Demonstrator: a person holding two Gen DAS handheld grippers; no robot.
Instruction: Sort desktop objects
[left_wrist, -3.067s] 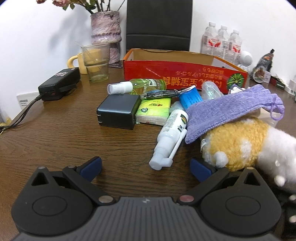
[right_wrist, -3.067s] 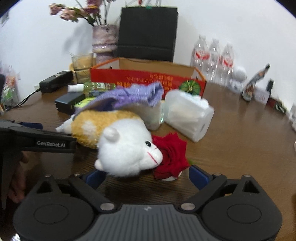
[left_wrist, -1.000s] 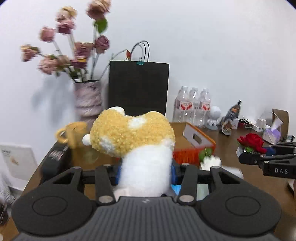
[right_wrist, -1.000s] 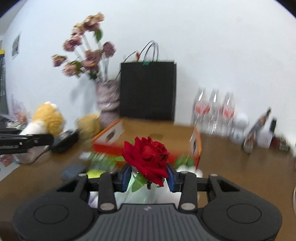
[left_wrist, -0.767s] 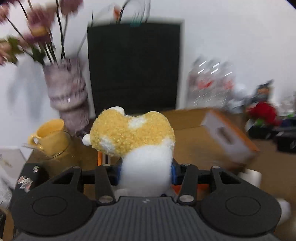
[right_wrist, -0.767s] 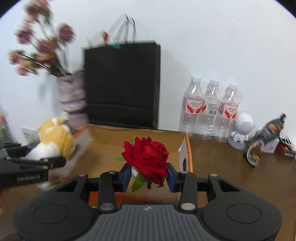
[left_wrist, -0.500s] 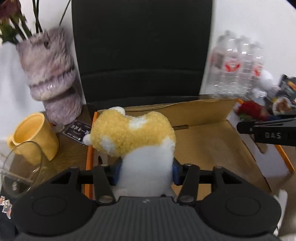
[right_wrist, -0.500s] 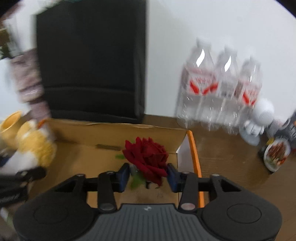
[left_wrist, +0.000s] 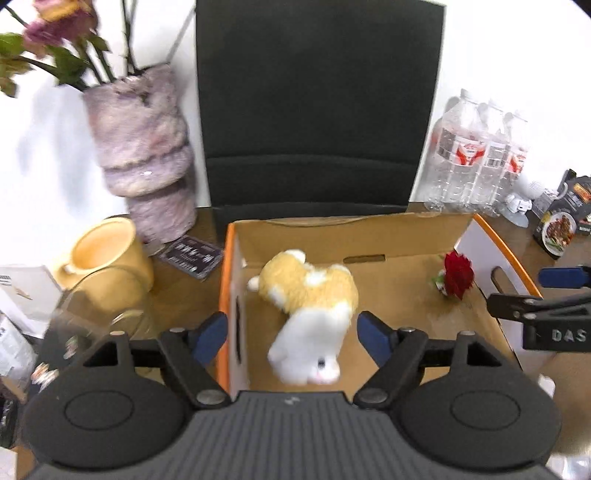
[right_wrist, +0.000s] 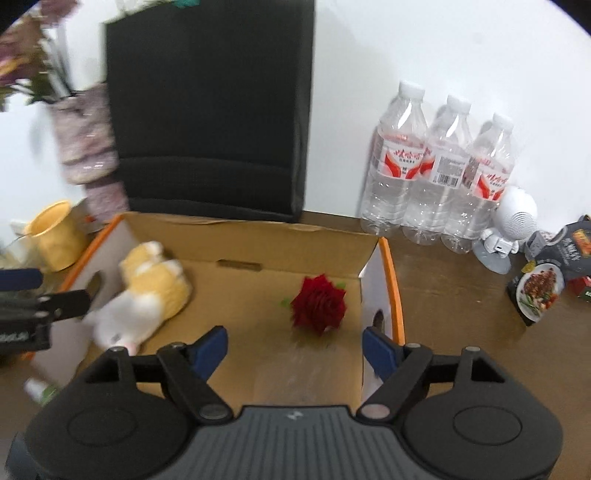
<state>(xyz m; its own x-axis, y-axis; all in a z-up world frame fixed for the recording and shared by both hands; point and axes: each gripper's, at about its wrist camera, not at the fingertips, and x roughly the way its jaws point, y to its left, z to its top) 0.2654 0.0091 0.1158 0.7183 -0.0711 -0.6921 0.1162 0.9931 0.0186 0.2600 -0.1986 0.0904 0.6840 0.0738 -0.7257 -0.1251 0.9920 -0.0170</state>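
Observation:
An open cardboard box (left_wrist: 402, 229) (right_wrist: 258, 254) with an orange rim stands on the brown table. A yellow and white plush toy (left_wrist: 312, 314) (right_wrist: 147, 295) lies inside it at the left. A red rose (left_wrist: 457, 274) (right_wrist: 319, 304) lies inside at the right. My left gripper (left_wrist: 291, 338) is open and empty above the plush toy. My right gripper (right_wrist: 295, 350) is open and empty above the rose; it also shows in the left wrist view (left_wrist: 554, 299).
A black bag (left_wrist: 317, 107) stands behind the box. A fuzzy purple vase (left_wrist: 144, 155) with flowers, a yellow mug (left_wrist: 107, 254) and a glass (left_wrist: 99, 314) stand to its left. Three water bottles (right_wrist: 436, 173), a white figurine (right_wrist: 506, 229) and small packets (right_wrist: 543, 288) stand to its right.
Both grippers have opened over the box. The plush toy has dropped out of the left one and the rose out of the right one; both now lie in the box.

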